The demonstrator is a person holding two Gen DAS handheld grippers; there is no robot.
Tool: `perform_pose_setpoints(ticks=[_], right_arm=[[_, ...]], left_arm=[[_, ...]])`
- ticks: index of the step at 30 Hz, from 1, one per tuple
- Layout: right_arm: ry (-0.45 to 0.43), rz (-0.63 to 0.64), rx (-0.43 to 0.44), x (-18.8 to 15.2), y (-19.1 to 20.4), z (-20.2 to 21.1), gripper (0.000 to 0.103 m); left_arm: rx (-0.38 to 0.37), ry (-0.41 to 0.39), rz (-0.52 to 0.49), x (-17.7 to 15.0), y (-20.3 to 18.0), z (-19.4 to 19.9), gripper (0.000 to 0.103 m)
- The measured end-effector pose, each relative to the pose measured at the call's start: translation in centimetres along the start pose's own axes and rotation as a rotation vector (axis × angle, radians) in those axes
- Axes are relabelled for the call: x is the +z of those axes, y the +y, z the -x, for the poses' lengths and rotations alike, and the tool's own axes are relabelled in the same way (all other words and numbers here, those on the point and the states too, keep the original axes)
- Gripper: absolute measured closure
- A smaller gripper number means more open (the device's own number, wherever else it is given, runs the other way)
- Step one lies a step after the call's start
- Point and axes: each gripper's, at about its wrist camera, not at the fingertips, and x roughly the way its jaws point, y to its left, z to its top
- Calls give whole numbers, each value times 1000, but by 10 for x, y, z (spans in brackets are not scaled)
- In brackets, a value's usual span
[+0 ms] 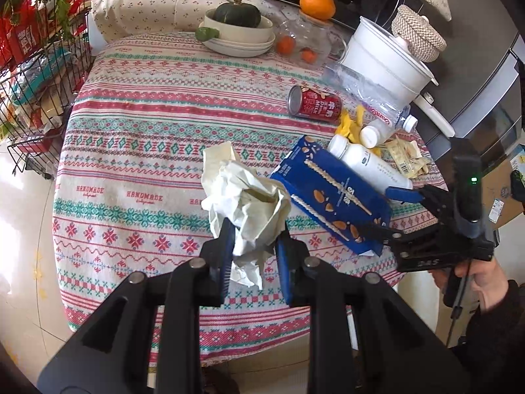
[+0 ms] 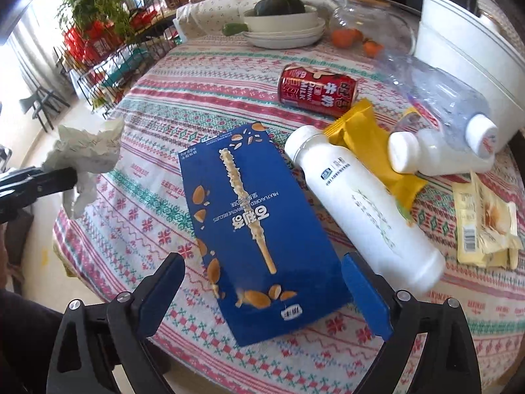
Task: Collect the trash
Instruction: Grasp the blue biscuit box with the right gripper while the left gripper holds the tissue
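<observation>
The left gripper (image 1: pixel 254 246) pinches a crumpled paper wad (image 1: pixel 246 200) above the tabletop's near edge. The right gripper (image 2: pixel 262 282) stands spread around the near end of the blue biscuit box (image 2: pixel 259 226), pads not touching; a white bottle (image 2: pixel 361 210) lies just beside it.

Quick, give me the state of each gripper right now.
Left gripper: shut on the crumpled white paper wad.
Right gripper: open, empty, straddling the near end of the flat blue biscuit box.

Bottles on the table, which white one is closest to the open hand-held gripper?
The tall white bottle lying beside the blue biscuit box. Its base almost reaches the right hand-held gripper; the small white bottle lies farther back.
</observation>
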Motion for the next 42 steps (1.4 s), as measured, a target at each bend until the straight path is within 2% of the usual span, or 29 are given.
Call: perform_pose_setpoints(ticks=[5, 7, 12, 17, 22, 24, 27, 30, 36, 42], right_arm=[[46, 67, -7, 13, 11, -25, 4], [34, 91, -20, 14, 15, -29, 1], [22, 148, -73, 22, 26, -40, 0], [111, 210, -120, 26, 33, -66, 0], [94, 103, -60, 27, 20, -69, 1], [87, 69, -41, 25, 17, -66, 2], [67, 13, 30, 21, 13, -54, 3], [45, -23, 56, 16, 9, -36, 4], [37, -84, 12, -1, 5, 4, 4], [27, -206, -12, -38, -14, 53, 4]], left_arm=[[3, -7, -15, 4, -5, 2, 77], [0, -10, -14, 5, -5, 3, 77], [3, -8, -8, 7, -4, 1, 77], [11, 2, -6, 6, -4, -2, 77], [14, 0, -1, 7, -4, -1, 77], [13, 1, 1, 6, -4, -1, 77], [7, -3, -4, 6, -7, 1, 77], [1, -9, -16, 4, -12, 3, 77], [-11, -16, -61, -1, -27, 8, 77], [-51, 1, -109, -13, -50, 9, 77]])
